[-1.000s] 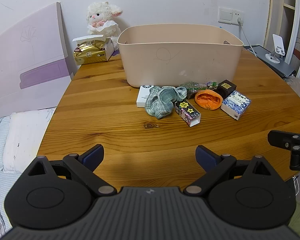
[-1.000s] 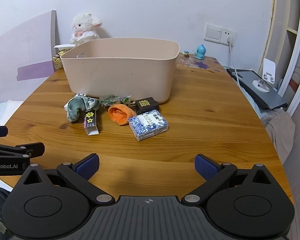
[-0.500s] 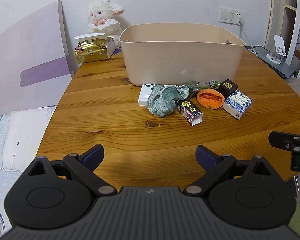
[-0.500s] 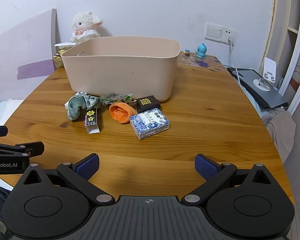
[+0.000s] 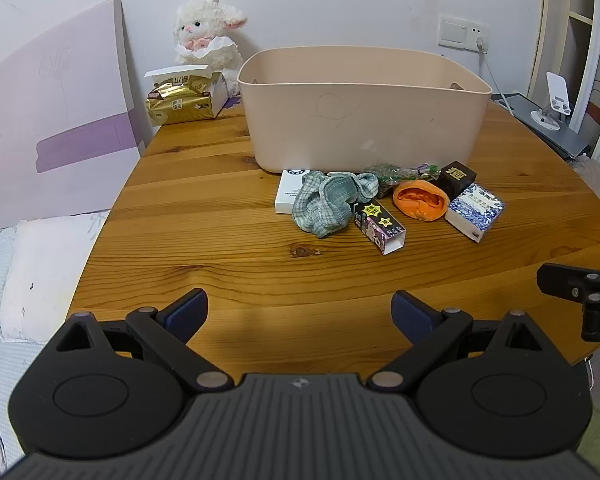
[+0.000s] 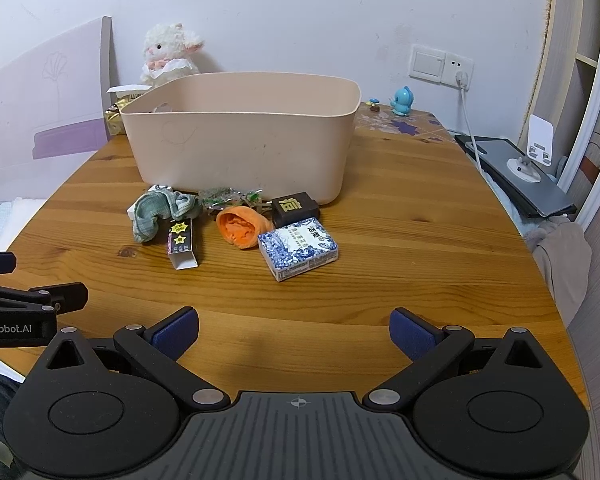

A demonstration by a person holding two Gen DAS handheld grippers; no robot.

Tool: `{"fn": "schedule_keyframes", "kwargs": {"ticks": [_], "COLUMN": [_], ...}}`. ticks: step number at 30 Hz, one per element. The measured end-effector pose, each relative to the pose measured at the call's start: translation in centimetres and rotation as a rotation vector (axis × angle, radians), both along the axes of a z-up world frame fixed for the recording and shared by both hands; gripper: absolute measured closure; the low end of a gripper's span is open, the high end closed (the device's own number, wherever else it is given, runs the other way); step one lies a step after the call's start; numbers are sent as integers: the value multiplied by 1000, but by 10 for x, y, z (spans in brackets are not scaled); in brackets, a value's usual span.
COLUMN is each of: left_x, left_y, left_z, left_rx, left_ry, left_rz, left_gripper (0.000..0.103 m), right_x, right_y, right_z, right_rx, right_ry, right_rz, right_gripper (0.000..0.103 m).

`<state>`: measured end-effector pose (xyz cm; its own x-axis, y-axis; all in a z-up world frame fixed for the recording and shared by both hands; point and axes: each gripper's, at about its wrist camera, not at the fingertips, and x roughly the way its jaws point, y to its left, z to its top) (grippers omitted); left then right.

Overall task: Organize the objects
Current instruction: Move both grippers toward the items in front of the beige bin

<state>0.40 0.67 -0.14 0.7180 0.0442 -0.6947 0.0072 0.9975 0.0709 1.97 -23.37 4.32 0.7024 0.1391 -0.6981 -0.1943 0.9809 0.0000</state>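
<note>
My left gripper (image 5: 300, 312) and right gripper (image 6: 294, 330) hover spread wide and empty over the near edge of the wooden table (image 5: 204, 216). Ahead of both, near the table's middle, a cluster lies against the front wall of the beige bin (image 5: 360, 120): green cloth (image 5: 326, 202), star-printed box (image 5: 380, 226), orange item (image 5: 420, 200), blue-patterned box (image 6: 298, 248), black box (image 6: 294, 209).

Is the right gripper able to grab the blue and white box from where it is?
Probably yes. The right gripper is open, and only bare table lies between it and the blue and white box.
</note>
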Motion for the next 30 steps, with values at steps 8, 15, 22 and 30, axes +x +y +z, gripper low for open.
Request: {"fn": "schedule_keyframes", "kwargs": {"ticks": [8,15,22,30], "left_x": [5,10,19,32], "left_y": [1,4,7,7], "left_z": [-2,-4,-6,-6], "left_rx": [-2,-8,-8,-18], "left_ry": [6,11,16,9], "left_rz": [-2,1,5,1], "left_gripper": [4,5,5,5], "right_x": [6,12,20,36], "right_y": [1,2,2,-4], "right_z": [-2,-4,-9,-16], "right_rx": [0,4,3,14], "right_ry": [6,11,17,-3], "right_rz": [-3,1,-1,13], "right_gripper": [0,0,0,0]}}
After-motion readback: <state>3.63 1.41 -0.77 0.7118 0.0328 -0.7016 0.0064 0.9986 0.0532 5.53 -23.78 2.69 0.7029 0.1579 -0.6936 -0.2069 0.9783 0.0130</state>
